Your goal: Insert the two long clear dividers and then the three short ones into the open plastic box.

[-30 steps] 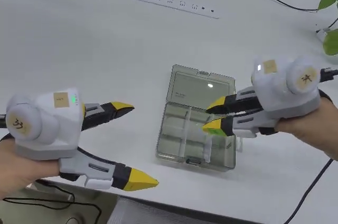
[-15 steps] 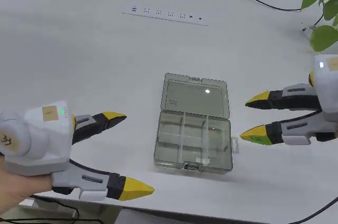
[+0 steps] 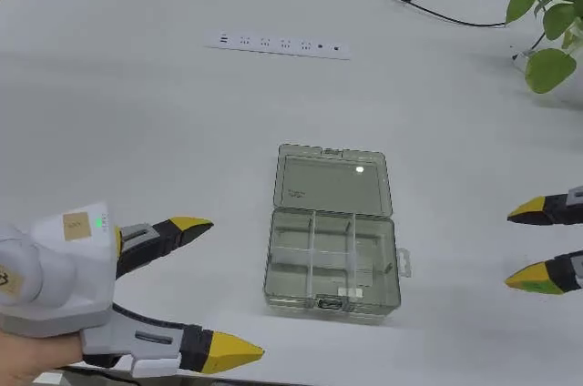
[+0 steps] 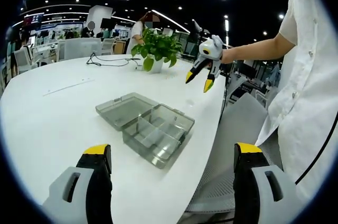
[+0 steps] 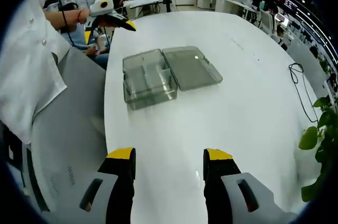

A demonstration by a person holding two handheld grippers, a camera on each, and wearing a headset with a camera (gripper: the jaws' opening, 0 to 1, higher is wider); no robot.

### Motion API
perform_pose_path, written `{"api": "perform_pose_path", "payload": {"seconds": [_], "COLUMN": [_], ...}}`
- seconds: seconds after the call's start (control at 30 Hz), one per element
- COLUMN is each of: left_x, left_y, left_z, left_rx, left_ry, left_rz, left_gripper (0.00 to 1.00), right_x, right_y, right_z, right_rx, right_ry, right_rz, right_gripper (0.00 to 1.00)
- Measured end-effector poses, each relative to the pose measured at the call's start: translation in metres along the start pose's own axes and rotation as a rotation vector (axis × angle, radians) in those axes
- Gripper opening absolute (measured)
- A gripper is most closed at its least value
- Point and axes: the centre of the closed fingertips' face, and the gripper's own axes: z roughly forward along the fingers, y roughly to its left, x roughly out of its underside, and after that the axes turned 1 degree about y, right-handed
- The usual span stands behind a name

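Seating is the thing to get right now, I'd judge, since clear dividers (image 3: 312,245) already cross the box in a grid. At the left, your left gripper (image 3: 228,286) hovers over the near-left part of the tabletop, jaws spread wide and carrying nothing, well apart from the box. The box (image 3: 301,297) sits near the middle of the near edge, its lid (image 3: 332,181) lying open flat toward the far edge. Inside, two strips run front to back with cross pieces between them (I can't count those for sure through the clear plastic). Just beside the box's right wall a small clear piece (image 3: 404,261) shows; I cannot tell whether it is a loose divider or a tab of the box. Your right gripper (image 3: 513,249) hangs toward the right edge, jaws also apart and empty. To finish well, sight along the rim and check that every strip sits level with the walls. Press any proud end down with one jaw tip while the other gripper steadies the box. Press lightly: thin plastic will likely bow or pop from its slot.
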Motion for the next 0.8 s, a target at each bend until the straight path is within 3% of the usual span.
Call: {"api": "perform_pose_path", "payload": {"seconds": [0.27, 0.47, 0.8], "left_x": [0.002, 0.001, 0.003], "left_y": [0.001, 0.002, 0.004], "left_z": [0.0, 0.002, 0.003], "left_rx": [-0.006, -0.006, -0.013], "left_ry": [0.013, 0.018, 0.024], "left_rz": [-0.008, -0.012, -0.025], "left_gripper": [0.99, 0.99, 0.98], "right_x": [0.041, 0.063, 0.083], "right_y": [-0.011, -0.017, -0.02], "right_z": [0.016, 0.033, 0.046], "right_rx": [-0.009, -0.018, -0.044], "right_ry": [0.152, 0.232, 0.307], "right_rz": [-0.094, -0.158, -0.213], "right_gripper": [0.53, 0.52, 0.48]}}
